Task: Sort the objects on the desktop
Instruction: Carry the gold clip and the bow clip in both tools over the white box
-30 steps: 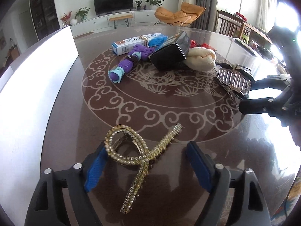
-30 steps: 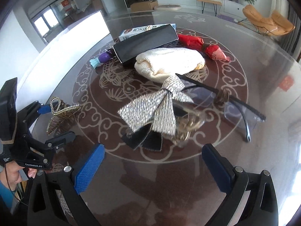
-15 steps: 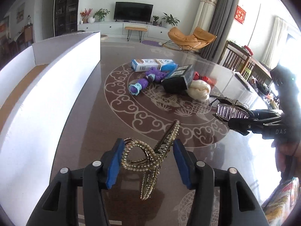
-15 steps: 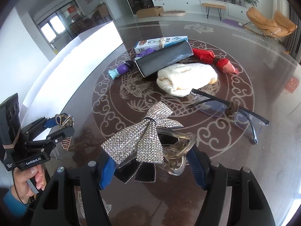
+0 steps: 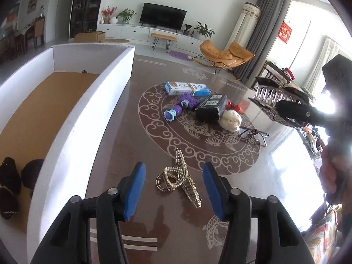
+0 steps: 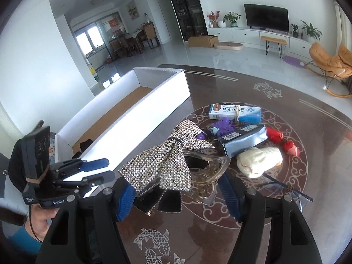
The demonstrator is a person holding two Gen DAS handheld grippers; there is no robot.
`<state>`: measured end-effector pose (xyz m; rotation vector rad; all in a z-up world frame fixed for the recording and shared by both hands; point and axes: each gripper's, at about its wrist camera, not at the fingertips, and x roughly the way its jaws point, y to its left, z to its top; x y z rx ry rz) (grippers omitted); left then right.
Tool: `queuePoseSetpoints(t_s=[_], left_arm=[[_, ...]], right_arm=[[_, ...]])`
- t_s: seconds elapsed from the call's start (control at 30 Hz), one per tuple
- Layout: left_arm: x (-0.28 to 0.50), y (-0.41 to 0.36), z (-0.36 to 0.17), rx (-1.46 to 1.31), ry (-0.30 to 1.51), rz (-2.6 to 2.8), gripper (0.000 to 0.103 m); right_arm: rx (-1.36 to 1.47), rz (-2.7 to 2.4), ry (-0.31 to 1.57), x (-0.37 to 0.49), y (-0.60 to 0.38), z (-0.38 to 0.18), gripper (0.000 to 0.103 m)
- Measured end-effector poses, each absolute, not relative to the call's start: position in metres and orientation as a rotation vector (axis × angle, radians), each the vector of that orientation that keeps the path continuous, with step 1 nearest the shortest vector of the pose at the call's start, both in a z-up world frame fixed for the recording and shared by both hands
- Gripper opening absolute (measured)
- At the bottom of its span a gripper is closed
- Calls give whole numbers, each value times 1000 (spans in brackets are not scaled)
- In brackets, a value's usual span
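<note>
A gold pearl hair claw (image 5: 178,179) lies on the dark table below and between the fingers of my left gripper (image 5: 173,190), which is open and empty above it. My right gripper (image 6: 176,194) is shut on a silver rhinestone bow hair clip (image 6: 169,158) and holds it well above the table; it also shows at the right of the left wrist view (image 5: 272,95). The left gripper also shows at the left of the right wrist view (image 6: 94,169). A long white box (image 5: 66,118) with a brown floor stands along the table's left side.
On the round pattern lie a blue-white carton (image 5: 187,88), a purple toy (image 5: 180,107), a black box (image 5: 212,107), a cream cloth (image 5: 231,121), a red item (image 6: 283,143) and glasses (image 5: 253,133). Dark items (image 5: 11,182) lie in the white box.
My left gripper opened; the gold claw, held half a second ago, now lies on the table. My right gripper closed on the bow clip and lifted it high.
</note>
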<state>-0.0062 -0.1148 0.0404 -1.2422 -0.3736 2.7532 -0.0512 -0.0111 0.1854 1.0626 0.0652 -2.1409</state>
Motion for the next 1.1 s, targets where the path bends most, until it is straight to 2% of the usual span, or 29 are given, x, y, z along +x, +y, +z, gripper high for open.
queuePoseSetpoints(t_s=[0.03, 0.07, 0.17, 0.3, 0.33, 0.37, 0.4, 0.43, 0.5, 0.67, 0.77, 0.87, 0.97, 1.1], left_arm=[[-9, -110, 31, -1264, -378, 2759, 75], [-13, -104, 22, -1278, -383, 2760, 76], [-33, -81, -4, -1373, -308, 2783, 76], [-56, -54, -29, -1453, -91, 2825, 75], [-55, -51, -29, -1425, -67, 2830, 68], [-55, -52, -29, -1424, -78, 2826, 52], [-54, -54, -26, -1397, -112, 2810, 50], [-51, -57, -21, -1362, -129, 2814, 43], [-44, -62, -9, -1321, -135, 2834, 43], [-12, -97, 49, -1139, -335, 2878, 43], [8, -140, 86, -1034, -477, 2925, 43], [25, -194, 109, -1014, -534, 3015, 43], [32, -253, 110, -1101, -578, 3101, 43], [28, -322, 85, -1305, -648, 3147, 43]], right_arm=[[1066, -2137, 48, -50, -9, 184, 69], [1070, -2133, 35, -48, -7, 182, 69], [1094, -2123, 23, -42, -1, 172, 69], [1120, -2126, -5, -37, 11, 161, 69], [1125, -2129, -15, -37, 16, 159, 69], [1128, -2133, -22, -36, 20, 158, 69], [1131, -2140, -24, -36, 24, 158, 69], [1131, -2148, -19, -35, 27, 157, 69], [1131, -2165, 0, -33, 32, 157, 69], [1120, -2163, 24, -40, 19, 165, 69], [1073, -2132, 46, -44, -13, 180, 69], [1006, -2070, 74, -46, -66, 198, 69], [945, -1983, 133, -42, -137, 212, 69], [938, -1869, 208, -39, -236, 205, 69]])
